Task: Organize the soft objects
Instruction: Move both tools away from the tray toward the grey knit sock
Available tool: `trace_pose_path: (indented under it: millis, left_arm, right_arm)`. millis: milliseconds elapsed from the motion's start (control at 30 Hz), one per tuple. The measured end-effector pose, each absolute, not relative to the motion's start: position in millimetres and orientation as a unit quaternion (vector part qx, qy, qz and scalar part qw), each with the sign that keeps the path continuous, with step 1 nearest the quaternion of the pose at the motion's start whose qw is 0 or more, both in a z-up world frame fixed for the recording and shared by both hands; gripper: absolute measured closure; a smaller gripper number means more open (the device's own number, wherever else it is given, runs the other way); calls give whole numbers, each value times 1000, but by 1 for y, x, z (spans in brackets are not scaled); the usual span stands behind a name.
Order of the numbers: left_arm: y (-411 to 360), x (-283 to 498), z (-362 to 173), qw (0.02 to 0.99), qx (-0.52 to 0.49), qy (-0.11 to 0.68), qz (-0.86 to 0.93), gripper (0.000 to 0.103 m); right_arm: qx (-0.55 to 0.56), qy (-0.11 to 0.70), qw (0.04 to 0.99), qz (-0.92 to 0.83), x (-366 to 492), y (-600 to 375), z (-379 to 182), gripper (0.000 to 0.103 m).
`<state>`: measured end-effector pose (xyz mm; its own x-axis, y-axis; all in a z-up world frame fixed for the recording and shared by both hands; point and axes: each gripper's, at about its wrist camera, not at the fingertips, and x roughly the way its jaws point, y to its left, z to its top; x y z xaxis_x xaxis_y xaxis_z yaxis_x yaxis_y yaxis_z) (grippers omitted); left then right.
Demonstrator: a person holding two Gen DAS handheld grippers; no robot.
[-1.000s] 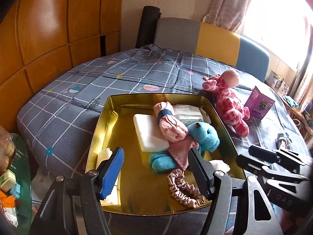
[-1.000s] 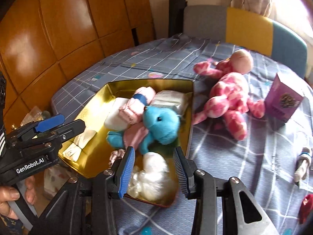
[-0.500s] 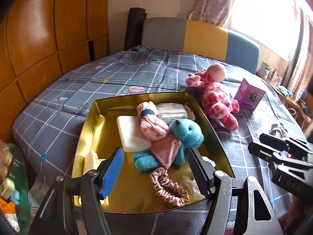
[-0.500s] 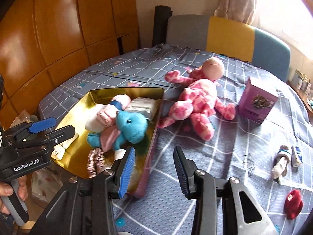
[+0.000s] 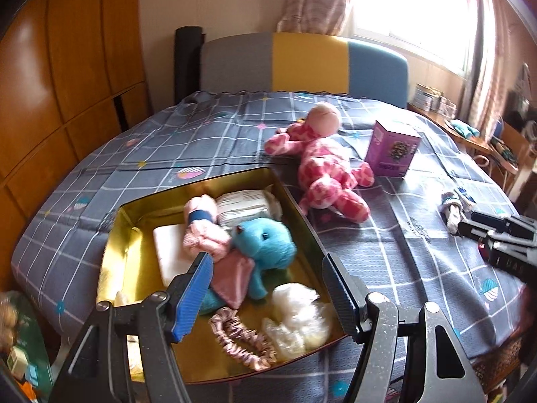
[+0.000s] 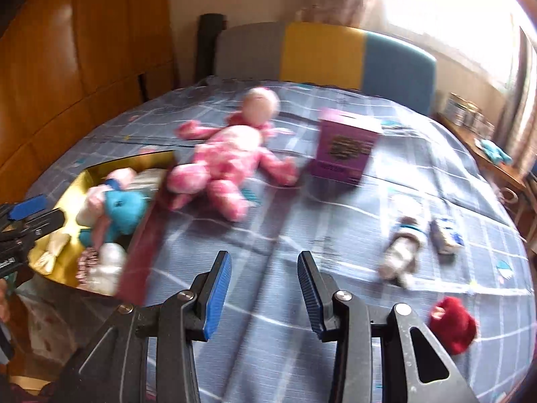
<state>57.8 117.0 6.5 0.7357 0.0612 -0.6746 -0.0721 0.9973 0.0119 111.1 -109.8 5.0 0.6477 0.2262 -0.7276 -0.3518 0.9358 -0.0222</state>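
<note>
**Tin part-filled, several soft items not yet in, both grippers empty**

Gold tin point(image 5: 110, 252) sits at the near left edge of the bed point(image 5: 419, 268); inside it: blue plush point(image 5: 265, 245) in the middle, rolled pink cloth with a blue band point(image 5: 201, 231) lying across it, white pad point(image 5: 167, 252) at the left wall, wrapped white pack point(image 5: 248, 201) at the far wall, pink scrunchie point(image 5: 241, 342) and crumpled white plastic bundle point(image 5: 295, 315) at the near wall; so a good share looks done.

Left to do, as I judge it: pink spotted plush point(image 6: 231, 161) lies on the bedspread just beside the tin's right wall, not touching it as far as I can tell; rolled sock-like bundle point(image 6: 402, 248) and a small flat packet point(image 6: 444, 235) beside it lie toward the right edge; red soft lump point(image 6: 453, 322) sits at the near right; purple box point(image 6: 345, 147) stands upright just right of the pink plush, rigid, probably not part of the sort.

Left gripper point(image 5: 265, 285) hangs over the tin's near right corner, tilted down, jaws apart, nothing between the pads; right gripper point(image 6: 265, 288) hangs over bare bedspread between the tin and the sock bundle, tilted down, jaws narrower but apart, nothing held; right view is motion-blurred. Likely next pick is on the right side, unclear which.
</note>
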Motion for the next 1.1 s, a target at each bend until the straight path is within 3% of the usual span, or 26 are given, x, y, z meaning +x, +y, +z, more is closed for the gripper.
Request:
trace_pose_path:
  millis: [500, 767, 1100]
  left_arm:
    - [45, 91, 3, 926, 51, 373, -30, 34]
    - [11, 110, -5, 917, 78, 387, -55, 34]
    - [-28, 132, -17, 908, 98, 400, -84, 34]
  right_arm:
    - [-33, 359, 933, -6, 129, -251, 23, 62]
    - [78, 317, 941, -89, 122, -323, 15, 62]
    - [139, 300, 939, -91, 117, -343, 15, 62]
